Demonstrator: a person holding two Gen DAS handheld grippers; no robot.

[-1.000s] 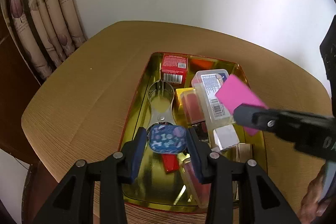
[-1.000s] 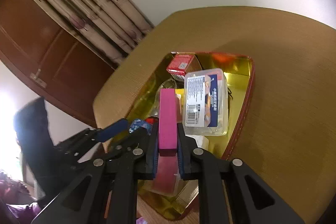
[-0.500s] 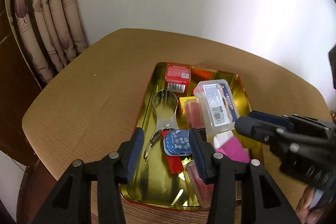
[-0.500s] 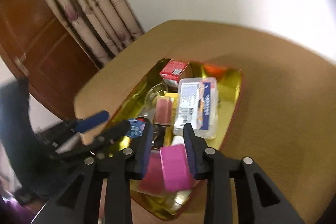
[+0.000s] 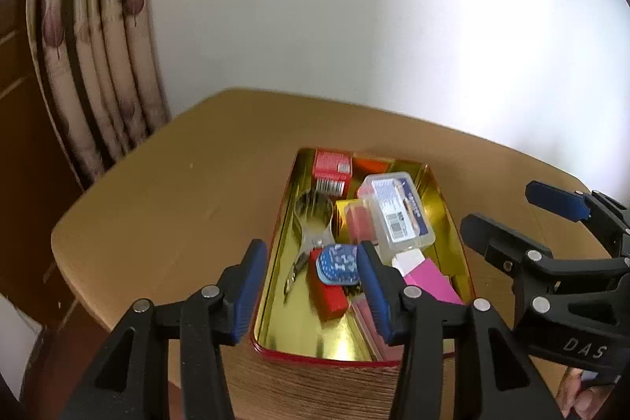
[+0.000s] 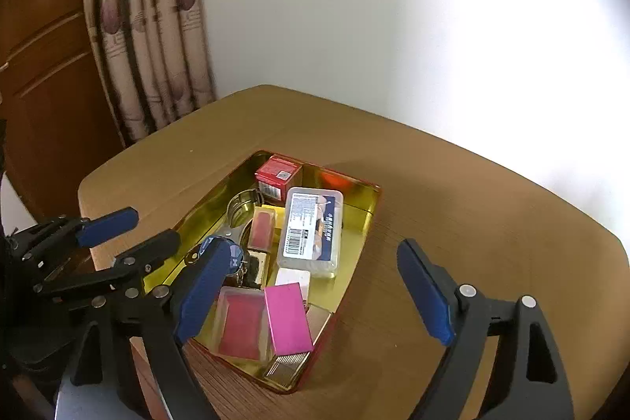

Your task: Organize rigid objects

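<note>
Now the wooden table [image 6: 453,184] carries the gold tin tray [image 6: 360,235] with a red rim, and every loose item visible sits inside it. Near the tray's middle lies the clear plastic box [image 6: 311,229] with a barcode label; behind it at the far end is the red carton [image 6: 277,176]; at the near end the pink block [image 6: 287,317] lies flat, leaning on a translucent case [image 6: 240,325] with a red insert. The right gripper [image 6: 315,302] has its jaws spread wide, one blue pad over the tray's near left part and the other over bare table to the right of the tray; the pink block lies below the gap, nearer the left pad, and touches neither. The left gripper [image 5: 311,292] also has its jaws spread and holds nothing; in its own view the small blue patterned tag [image 5: 338,264] lies in the tray between the pads, close against the right one, resting on a red bar [image 5: 327,296] beside the metal tongs [image 5: 313,223]. A second ago the right gripper pinched the pink block upright above the tray, and the left pads closely flanked the blue tag, whether gripping it or not I cannot tell; both pieces now lie released in the tray, and both grippers stand farther back and higher than before.
</note>
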